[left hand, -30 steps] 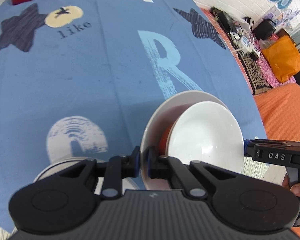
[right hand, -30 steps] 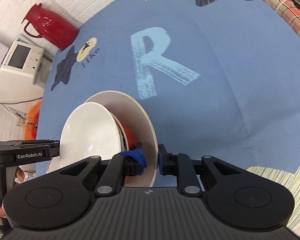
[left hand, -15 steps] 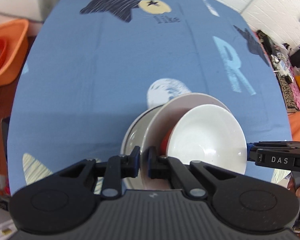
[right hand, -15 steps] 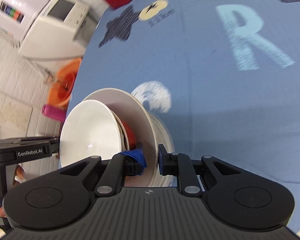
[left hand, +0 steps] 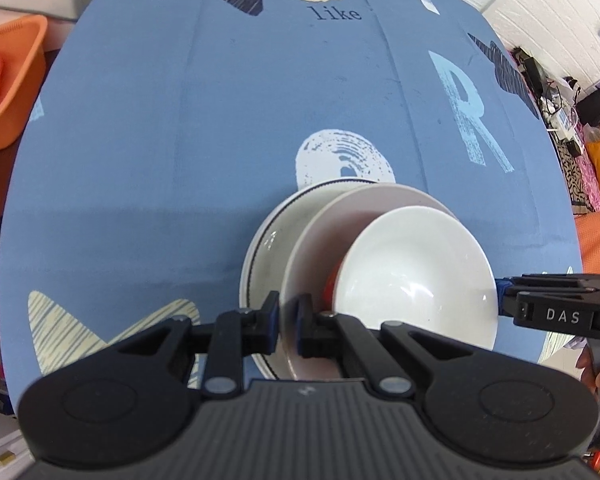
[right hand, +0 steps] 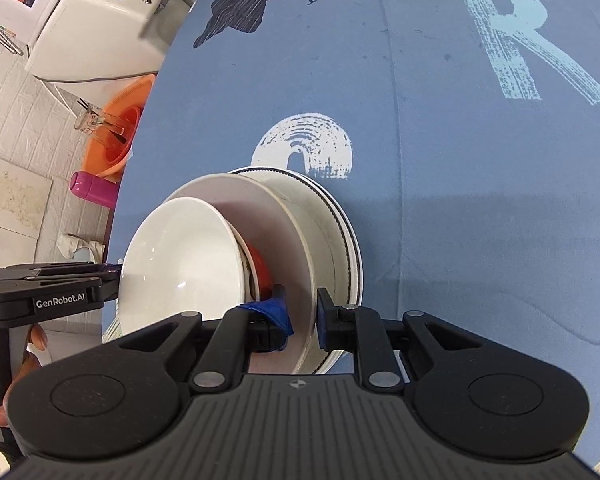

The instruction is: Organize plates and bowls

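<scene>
Both grippers are clamped on the same plate, one on each side of its rim; left gripper (left hand: 287, 322) has its fingers pinched on the near-left edge of the plate (left hand: 324, 240), right gripper (right hand: 302, 312) has its fingers closed on the opposite edge, one pad inside, one outside; I read the two-handed hold as load-sharing, since the plate carries a stack: a red bowl (left hand: 333, 286) sits on it, mostly hidden, and a white bowl (left hand: 416, 272) rests on top of that; single-sided grip on a loaded plate would likely tip it. The carried stack hangs directly over a second plate with a dark rim line (left hand: 266, 248) lying on the blue counter (left hand: 180, 140), next to the white shell print (left hand: 342, 156); plates look concentric, so I judge this the stacking step, lined up for set-down; I can't tell whether the two plates touch yet. Next I'd lower evenly with both hands, keeping level so the bowls don't slide, then release both sides together. The orange basin (right hand: 118, 136) off the counter edge isn't involved.
</scene>
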`<state>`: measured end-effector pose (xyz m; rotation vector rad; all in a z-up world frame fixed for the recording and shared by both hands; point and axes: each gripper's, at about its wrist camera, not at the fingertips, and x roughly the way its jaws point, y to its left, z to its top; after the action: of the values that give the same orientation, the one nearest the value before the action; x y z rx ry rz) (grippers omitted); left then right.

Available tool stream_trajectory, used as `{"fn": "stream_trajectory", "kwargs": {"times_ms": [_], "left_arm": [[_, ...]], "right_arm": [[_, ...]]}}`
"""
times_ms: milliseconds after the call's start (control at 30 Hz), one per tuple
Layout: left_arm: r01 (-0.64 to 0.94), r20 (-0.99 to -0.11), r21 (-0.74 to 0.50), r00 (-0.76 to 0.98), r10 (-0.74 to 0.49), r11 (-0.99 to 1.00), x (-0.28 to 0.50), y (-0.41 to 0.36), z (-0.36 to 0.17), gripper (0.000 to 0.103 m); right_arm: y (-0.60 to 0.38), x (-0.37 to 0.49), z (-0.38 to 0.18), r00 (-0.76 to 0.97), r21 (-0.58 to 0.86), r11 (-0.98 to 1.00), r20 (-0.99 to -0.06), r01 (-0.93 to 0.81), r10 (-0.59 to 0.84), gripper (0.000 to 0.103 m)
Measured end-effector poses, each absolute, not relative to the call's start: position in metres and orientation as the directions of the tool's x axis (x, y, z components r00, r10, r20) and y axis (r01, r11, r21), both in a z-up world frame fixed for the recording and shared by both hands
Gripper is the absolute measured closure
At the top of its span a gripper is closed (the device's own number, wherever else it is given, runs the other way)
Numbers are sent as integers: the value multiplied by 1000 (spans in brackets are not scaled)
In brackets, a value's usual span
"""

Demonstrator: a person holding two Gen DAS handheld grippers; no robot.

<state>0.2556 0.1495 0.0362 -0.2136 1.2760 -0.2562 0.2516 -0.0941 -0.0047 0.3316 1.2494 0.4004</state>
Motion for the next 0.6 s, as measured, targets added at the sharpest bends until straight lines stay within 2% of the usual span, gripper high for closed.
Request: {"fn": "stream_trajectory", "kwargs": {"times_ms": [200, 267, 300, 333, 367, 600], "left_arm": [[91, -912, -293, 271, -307, 952, 256, 149, 37, 103], [109, -909, -249, 317, -271, 962, 253, 148, 44, 103], [108, -906, -225, 344, -249, 968, 252, 149, 49, 91], [111, -899, -207, 370, -234, 972, 251, 151, 55, 64], [116, -890, -183, 403, -214, 976, 250, 153, 62, 58], [100, -807, -123, 569, -158, 987, 245, 157, 102, 53]], "right_arm": [[-92, 252, -1, 279, 437, 892, -847, -119, 452, 103], [-94, 252, -1, 286, 437, 892, -845, -118, 452, 101], [-94, 252, -2, 284, 436, 892, -845, -123, 452, 100], [-95, 252, -1, 285, 435, 891, -845, -126, 453, 99], [-96, 252, 1, 289, 436, 891, -843, -126, 453, 98], [-114, 255, 31, 411, 397, 906, -808, -149, 422, 96]]}}
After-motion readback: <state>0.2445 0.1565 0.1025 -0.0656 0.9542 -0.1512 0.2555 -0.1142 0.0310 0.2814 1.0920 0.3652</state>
